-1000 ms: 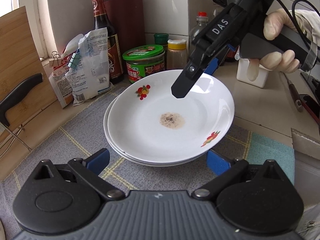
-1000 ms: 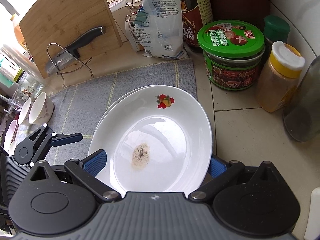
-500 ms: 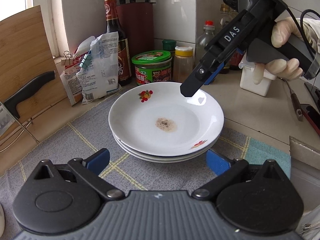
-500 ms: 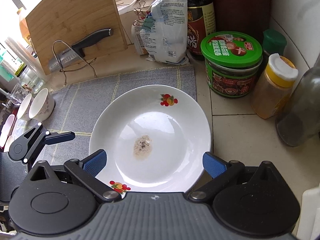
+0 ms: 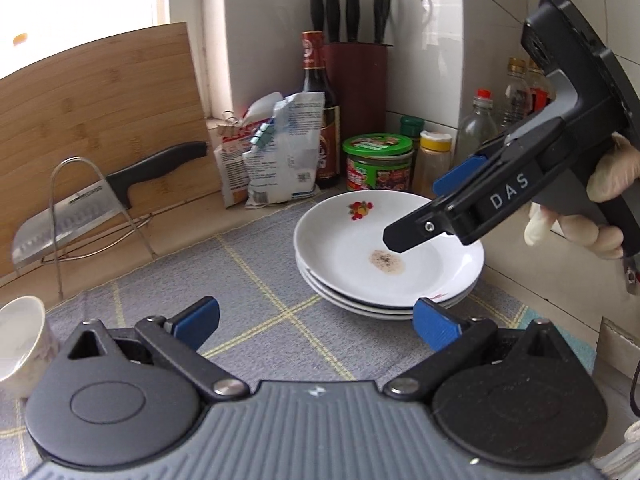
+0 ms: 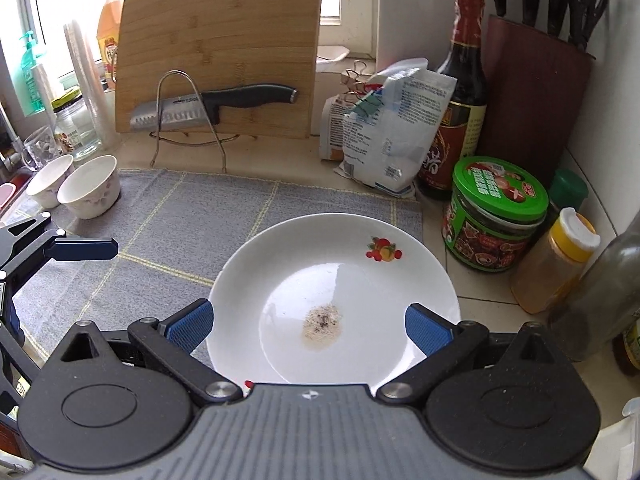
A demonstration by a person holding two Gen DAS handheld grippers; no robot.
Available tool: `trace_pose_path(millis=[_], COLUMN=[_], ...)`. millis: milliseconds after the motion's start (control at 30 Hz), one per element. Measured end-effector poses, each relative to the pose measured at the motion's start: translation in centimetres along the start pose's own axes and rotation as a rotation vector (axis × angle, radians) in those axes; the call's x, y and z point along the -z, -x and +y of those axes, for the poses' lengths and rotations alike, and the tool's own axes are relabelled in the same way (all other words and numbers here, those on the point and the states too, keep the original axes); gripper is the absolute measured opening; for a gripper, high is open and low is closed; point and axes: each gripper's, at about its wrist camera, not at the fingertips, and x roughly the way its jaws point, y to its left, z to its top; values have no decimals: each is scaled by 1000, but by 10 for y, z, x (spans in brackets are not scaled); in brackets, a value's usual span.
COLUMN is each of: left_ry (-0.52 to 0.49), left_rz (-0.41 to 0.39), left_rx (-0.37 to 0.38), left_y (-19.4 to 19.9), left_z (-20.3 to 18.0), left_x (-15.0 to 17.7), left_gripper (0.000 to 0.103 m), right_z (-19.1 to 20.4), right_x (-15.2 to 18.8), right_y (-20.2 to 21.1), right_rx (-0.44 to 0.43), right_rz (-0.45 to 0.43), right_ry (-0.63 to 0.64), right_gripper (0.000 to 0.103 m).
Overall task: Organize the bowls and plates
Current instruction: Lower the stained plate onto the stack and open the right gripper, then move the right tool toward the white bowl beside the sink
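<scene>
On the grey mat point(image 6: 168, 216), a stack of three white plates point(image 5: 384, 276) sits at its right end, near the jars. Top plate point(image 6: 332, 280) has a fruit print and a brownish crumb smear point(image 6: 322, 322) in the middle. Two small bowls point(image 6: 90, 186) stand side by side at the mat's far left edge. Left gripper point(image 5: 316, 326) hangs over the mat just beside the stack, fingers spread wide, holding nothing. Right gripper point(image 6: 308, 324) hovers over the top plate, also spread apart and empty; a gloved hand point(image 5: 608, 200) grips its handle. Behind: one cutting board point(image 6: 220, 48), one knife point(image 6: 212, 106) in a wire rack, one green-lidded jar point(image 6: 496, 216), one yellow-capped shaker point(image 6: 556, 260), one sauce bottle point(image 6: 460, 96), one knife block point(image 6: 528, 92).
</scene>
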Motion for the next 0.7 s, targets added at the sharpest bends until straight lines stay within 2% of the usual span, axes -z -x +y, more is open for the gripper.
trace_pose_path(millis=[100, 333, 467, 700], left_ry=[63, 174, 204, 225], left_rz=[21, 31, 42, 45], left_rx=[-67, -148, -164, -179], left_y=[15, 49, 63, 101], left_z=[9, 30, 45, 90], left_x=[6, 24, 40, 66], left_gripper=[102, 102, 102, 102], right_z=[11, 47, 74, 135], right_x=[-1, -5, -5, -2], right_y=[-2, -9, -12, -18], right_rx=[-26, -109, -144, -152], right_rz=[-32, -69, -66, -58], right_ry=[34, 109, 153, 210], right_gripper=[103, 103, 103, 103])
